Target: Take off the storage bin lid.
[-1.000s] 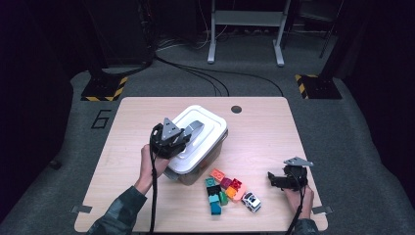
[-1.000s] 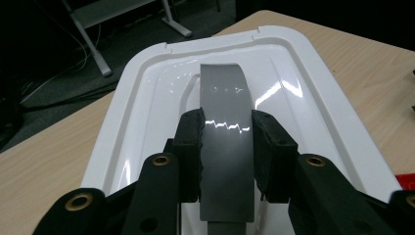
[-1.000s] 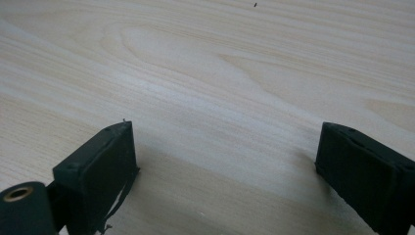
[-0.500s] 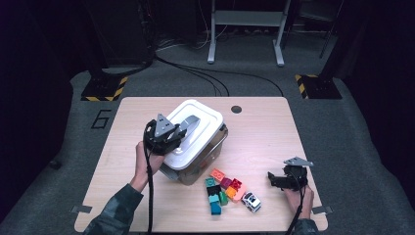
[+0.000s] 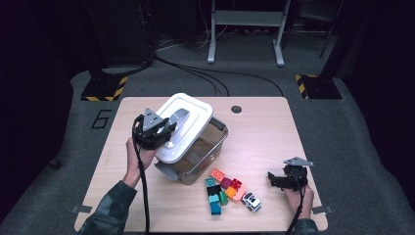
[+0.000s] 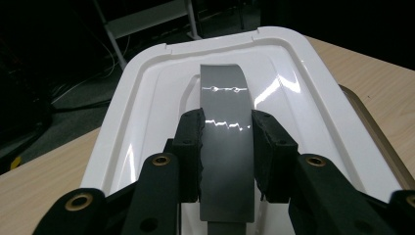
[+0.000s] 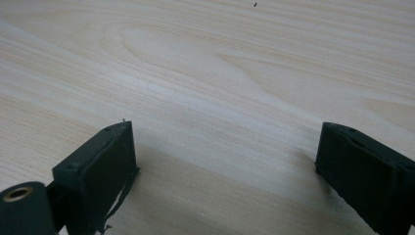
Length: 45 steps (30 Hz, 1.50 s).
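A white lid [image 5: 188,126] with a grey handle [image 6: 226,142] is tilted up off a clear brown storage box [image 5: 203,155] in the middle of the table. My left gripper [image 5: 164,133] is shut on that handle, its two pads [image 6: 191,147] pressed against the handle's sides. The lid hangs over the box's left side, and the box's right part lies uncovered. My right gripper [image 5: 275,180] rests low at the table's right front, jaws wide open over bare wood [image 7: 220,98] with nothing between them.
A cluster of coloured bricks [image 5: 222,188] and a small white toy car [image 5: 251,201] lie in front of the box. A round hole [image 5: 236,109] marks the table's far edge. Cables and stand legs lie on the floor beyond.
My left gripper has lifted the lid off the box and drawn it left and up, tilting it. The right gripper has stayed where it was.
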Available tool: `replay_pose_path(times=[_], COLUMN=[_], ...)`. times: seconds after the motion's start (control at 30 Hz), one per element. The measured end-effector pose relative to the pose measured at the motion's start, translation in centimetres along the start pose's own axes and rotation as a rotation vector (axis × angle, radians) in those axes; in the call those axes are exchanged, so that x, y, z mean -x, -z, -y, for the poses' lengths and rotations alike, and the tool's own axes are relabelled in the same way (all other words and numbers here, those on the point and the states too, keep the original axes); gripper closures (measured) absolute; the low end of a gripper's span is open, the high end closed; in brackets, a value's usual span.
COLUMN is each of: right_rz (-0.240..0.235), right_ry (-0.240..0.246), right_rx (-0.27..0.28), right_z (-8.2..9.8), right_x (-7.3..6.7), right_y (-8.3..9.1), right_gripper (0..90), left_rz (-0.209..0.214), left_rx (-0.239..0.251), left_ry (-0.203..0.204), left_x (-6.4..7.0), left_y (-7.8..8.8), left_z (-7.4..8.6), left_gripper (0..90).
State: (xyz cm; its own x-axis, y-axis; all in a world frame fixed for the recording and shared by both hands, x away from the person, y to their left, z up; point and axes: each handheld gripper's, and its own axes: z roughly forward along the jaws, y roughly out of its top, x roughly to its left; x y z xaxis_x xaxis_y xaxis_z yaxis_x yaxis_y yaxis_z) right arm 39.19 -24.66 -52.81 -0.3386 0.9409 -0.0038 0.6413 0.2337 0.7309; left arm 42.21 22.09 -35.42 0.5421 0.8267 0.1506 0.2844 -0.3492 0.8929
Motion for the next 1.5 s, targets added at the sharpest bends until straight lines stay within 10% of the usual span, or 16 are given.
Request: replay_pose_path(times=[1.5], right_rz=[0.005], right_ry=[0.003], right_rx=[0.001], right_z=[0.0], right_x=[0.0], right_y=[0.0], right_gripper=[6.9], left_rz=[-0.257], left_rx=[-0.045], left_ry=[0.215], left_x=[-10.6], left_y=[2.6], left_z=[5.5], left_gripper=[66.6])
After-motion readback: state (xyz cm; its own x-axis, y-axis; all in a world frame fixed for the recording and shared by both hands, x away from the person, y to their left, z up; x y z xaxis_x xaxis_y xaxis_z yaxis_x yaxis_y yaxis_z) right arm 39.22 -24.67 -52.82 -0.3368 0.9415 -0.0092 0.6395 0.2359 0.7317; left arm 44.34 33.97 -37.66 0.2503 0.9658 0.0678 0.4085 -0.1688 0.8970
